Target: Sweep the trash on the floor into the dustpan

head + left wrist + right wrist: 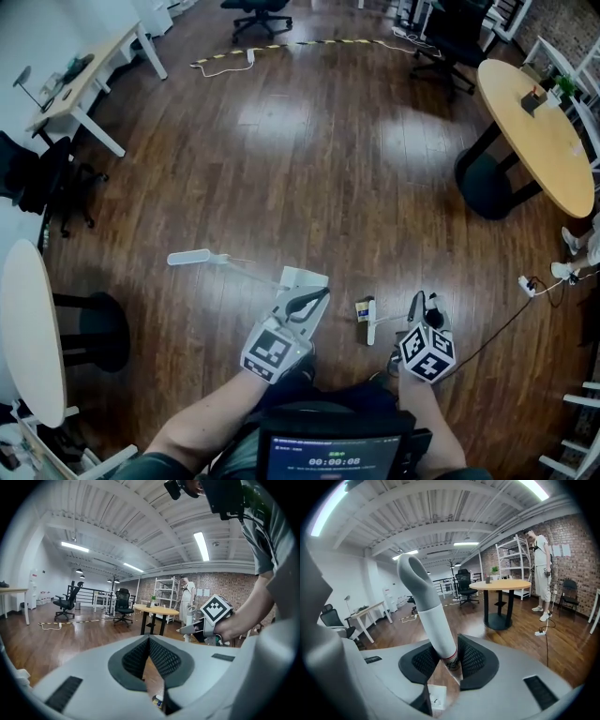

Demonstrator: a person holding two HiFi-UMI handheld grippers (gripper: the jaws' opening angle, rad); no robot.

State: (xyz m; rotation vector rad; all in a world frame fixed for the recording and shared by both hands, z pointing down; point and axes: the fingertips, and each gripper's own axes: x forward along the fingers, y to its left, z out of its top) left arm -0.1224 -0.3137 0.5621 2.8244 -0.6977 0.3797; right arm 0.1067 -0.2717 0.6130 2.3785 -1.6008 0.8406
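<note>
A small yellow-and-white piece of trash (pixel 363 309) is seen lying on the dark wooden plank floor (pixel 319 169), between the two grippers. Just to its left a white plastic dustpan (pixel 306 277) is set on the floor. The left gripper (pixel 317 297) is held over the dustpan, jaws closed together with nothing between them. The right gripper (pixel 424 309) is clamped on a grey-and-white tubular broom handle (pixel 425 611), which rises between its pads. A round pale wooden table (pixel 534 131) is placed well apart, at the far right.
</note>
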